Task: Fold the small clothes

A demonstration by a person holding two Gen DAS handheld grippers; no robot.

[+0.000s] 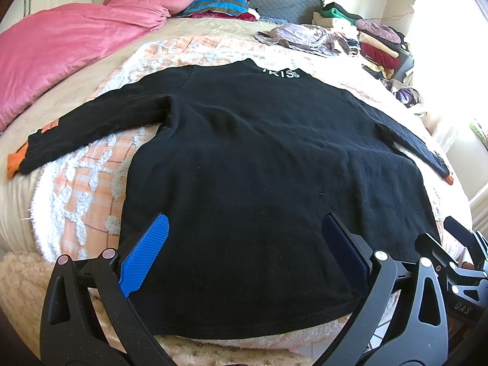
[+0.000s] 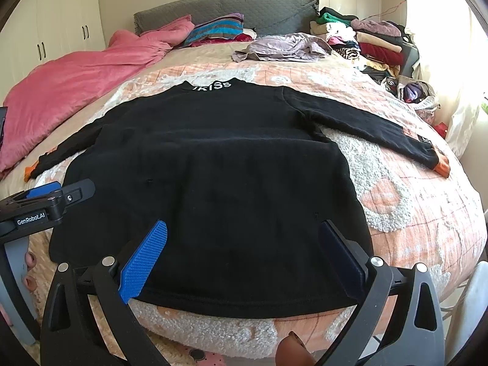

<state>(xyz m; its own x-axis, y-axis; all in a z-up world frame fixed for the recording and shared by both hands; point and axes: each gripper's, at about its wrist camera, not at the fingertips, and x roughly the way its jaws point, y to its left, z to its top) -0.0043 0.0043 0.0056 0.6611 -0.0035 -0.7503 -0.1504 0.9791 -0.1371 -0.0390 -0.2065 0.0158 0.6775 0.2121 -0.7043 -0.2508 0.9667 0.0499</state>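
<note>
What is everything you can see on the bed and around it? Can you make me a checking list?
Surface: bed under a peach and white fluffy blanket.
Job's things: black sweater spread flat, sleeves out, orange cuffs, hem nearest the cameras.
Clutter: pink duvet, striped pillow, lilac garment, stacked clothes.
Grippers: left gripper and right gripper open, over the hem, holding nothing.
Cables: thin red cord by the window.
Surroundings: grey headboard, white wardrobe.
</note>
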